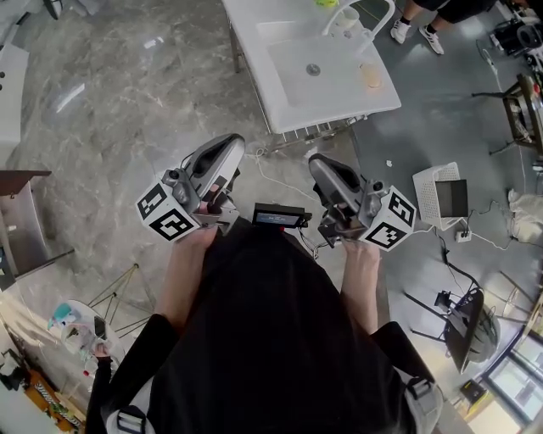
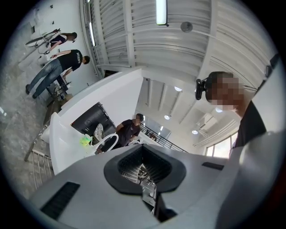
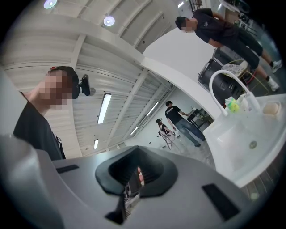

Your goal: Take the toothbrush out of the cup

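Observation:
A white sink table (image 1: 373, 106) stands ahead of me on the marble floor. On its right rim sits a small pale cup (image 1: 371, 75), which also shows in the right gripper view as the cup (image 3: 271, 108). A white mug (image 1: 346, 20) stands by the curved faucet (image 3: 228, 85). The toothbrush is too small to make out. Both grippers are held close to my body, well short of the sink. The left gripper (image 1: 231, 144) and the right gripper (image 1: 321, 163) have their jaws together, with nothing in them.
A green object (image 3: 232, 105) lies beside the faucet. A white crate with a dark screen (image 1: 441, 197) and cables lie on the floor to the right. Dark furniture (image 1: 21, 220) stands at the left. People stand beyond the sink (image 2: 51, 71).

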